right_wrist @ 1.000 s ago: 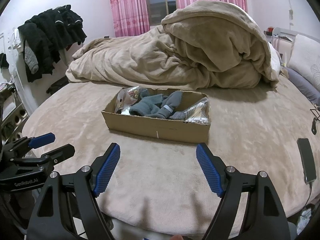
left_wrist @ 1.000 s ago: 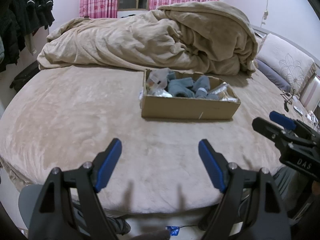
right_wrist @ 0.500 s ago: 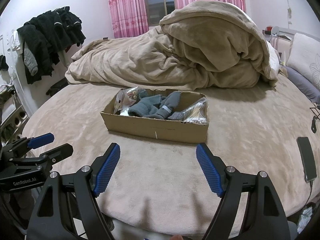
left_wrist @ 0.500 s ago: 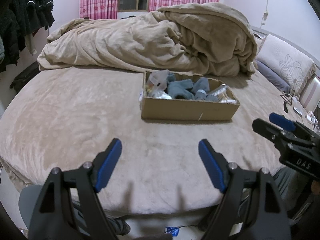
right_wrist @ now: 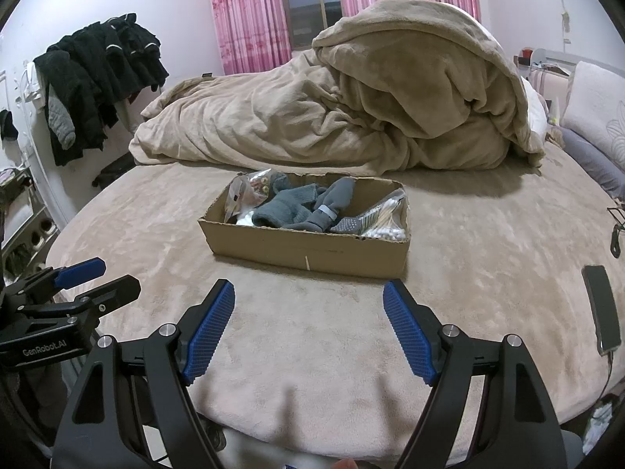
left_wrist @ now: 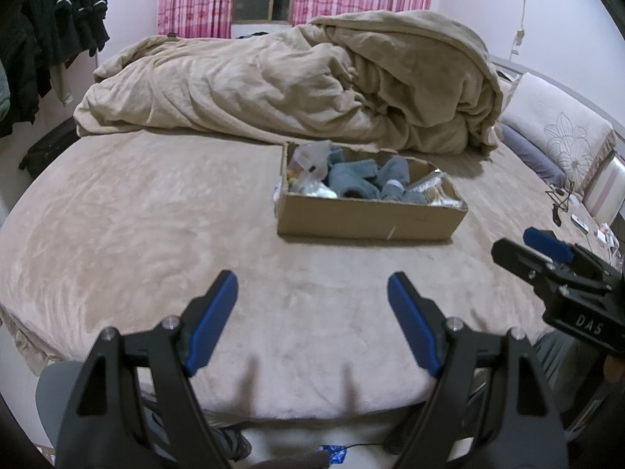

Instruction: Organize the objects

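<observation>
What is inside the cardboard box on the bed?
The cardboard box holds grey-blue socks, a clear plastic bag at its left end and a pack of cotton swabs at its right. Anything beneath them is covered.

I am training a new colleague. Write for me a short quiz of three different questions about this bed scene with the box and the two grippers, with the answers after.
1. True or false: the left gripper holds a grey sock.
2. Where is the cardboard box? A) on the floor B) on the bed, in front of the heaped blanket C) on a pillow
3. Name the dark flat thing lying near the bed's right edge in the right wrist view.

Key
1. False: both the left and the right gripper are open and empty; the grey socks lie in the box.
2. B
3. A phone, with a cable attached.
</observation>
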The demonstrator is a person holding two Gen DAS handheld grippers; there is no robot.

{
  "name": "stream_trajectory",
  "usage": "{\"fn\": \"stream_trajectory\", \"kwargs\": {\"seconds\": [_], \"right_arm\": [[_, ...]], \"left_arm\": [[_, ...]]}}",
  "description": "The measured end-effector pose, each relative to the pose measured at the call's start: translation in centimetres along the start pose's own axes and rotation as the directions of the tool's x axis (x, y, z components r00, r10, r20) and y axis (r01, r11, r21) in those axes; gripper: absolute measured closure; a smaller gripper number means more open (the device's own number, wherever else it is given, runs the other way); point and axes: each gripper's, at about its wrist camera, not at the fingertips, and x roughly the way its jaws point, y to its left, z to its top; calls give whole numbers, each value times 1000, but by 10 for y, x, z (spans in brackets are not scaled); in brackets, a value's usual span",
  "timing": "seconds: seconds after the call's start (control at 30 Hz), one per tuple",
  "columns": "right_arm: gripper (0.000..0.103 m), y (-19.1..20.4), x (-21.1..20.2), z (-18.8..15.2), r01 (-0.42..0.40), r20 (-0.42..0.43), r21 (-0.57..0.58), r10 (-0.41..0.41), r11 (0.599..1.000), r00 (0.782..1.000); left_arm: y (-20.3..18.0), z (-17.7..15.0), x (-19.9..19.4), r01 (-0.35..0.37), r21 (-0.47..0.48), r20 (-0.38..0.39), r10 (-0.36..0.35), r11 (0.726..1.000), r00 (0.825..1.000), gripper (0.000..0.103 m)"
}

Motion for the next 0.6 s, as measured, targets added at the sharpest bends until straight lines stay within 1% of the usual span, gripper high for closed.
{"fn": "stream_trajectory", "kwargs": {"seconds": [0.6], "right_arm": [[22,0,0,0,-1,0,0,1,1000,1000]], "left_arm": [[0,0,-1,-2,0,3,2,1000,1000,22]]}}
